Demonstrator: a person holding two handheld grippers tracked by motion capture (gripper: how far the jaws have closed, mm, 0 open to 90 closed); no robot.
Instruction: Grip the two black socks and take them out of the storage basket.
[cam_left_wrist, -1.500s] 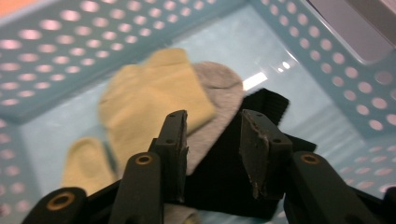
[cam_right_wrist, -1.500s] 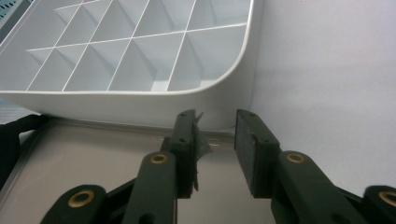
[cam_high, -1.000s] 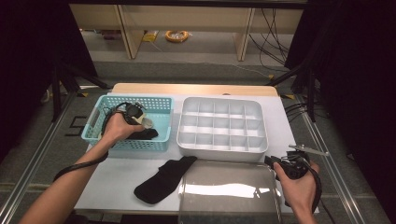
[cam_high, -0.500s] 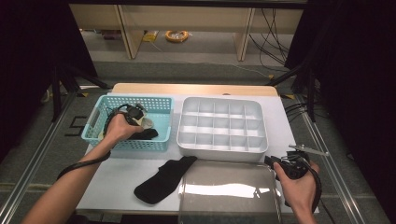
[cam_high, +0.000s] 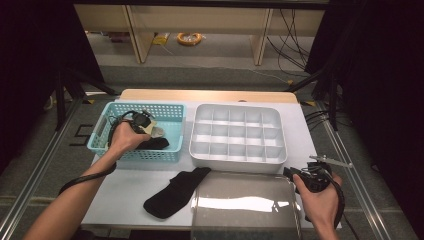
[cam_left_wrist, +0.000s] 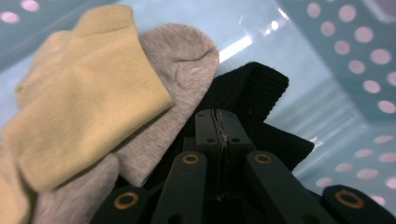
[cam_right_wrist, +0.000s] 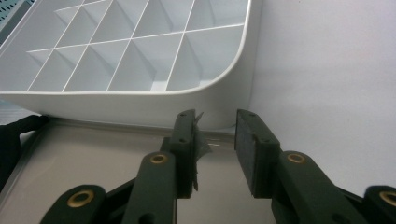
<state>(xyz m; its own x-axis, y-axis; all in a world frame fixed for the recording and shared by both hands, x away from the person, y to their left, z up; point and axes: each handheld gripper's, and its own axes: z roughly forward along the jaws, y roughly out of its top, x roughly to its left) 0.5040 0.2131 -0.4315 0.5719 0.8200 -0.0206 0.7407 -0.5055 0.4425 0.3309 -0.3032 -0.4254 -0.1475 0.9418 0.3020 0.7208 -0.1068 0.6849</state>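
Socks in the blue basket (cam_high: 172, 116), my left gripper (cam_left_wrist: 218, 122) among them.
Its jaws have just closed, meeting over the black sock (cam_left_wrist: 261, 100) (whether fabric is pinched, I cannot tell); my right gripper (cam_right_wrist: 215, 149) hangs part-open, empty, by the white tray (cam_right_wrist: 140, 100).

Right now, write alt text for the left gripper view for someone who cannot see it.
The left gripper has its black jaws shut over a black sock inside a light blue perforated basket. A grey sock and a pale yellow sock lie overlapping at the left.
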